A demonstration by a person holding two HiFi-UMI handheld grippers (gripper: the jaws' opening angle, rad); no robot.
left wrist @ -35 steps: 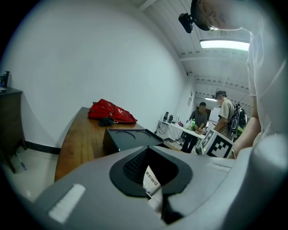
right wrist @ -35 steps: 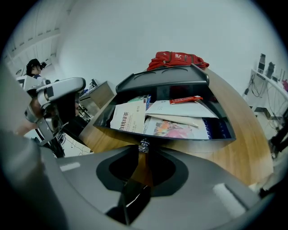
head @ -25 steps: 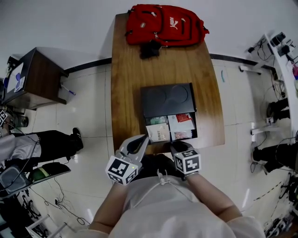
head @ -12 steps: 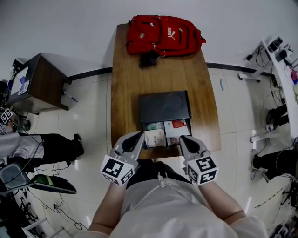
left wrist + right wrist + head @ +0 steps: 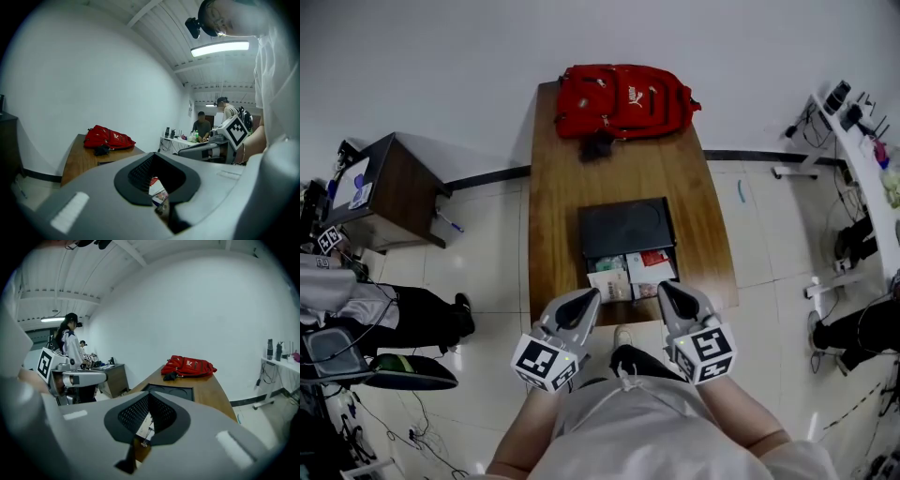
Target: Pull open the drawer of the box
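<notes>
A black box sits mid-way along the wooden table. Its drawer stands pulled out toward me, showing packets inside. My left gripper and right gripper hover side by side at the table's near edge, just short of the drawer front and apart from it. Both are shut with nothing between the jaws. In the left gripper view the closed left gripper frames a glimpse of the drawer's packets. The right gripper points along the table at the box.
A red backpack lies at the table's far end. A dark cabinet and a seated person's legs are at the left. A white desk and chair bases stand at the right. Other people stand in the background.
Both grippers have drawn back from the drawer front toward my body. The right gripper's jaws have shut. The drawer stays open.
</notes>
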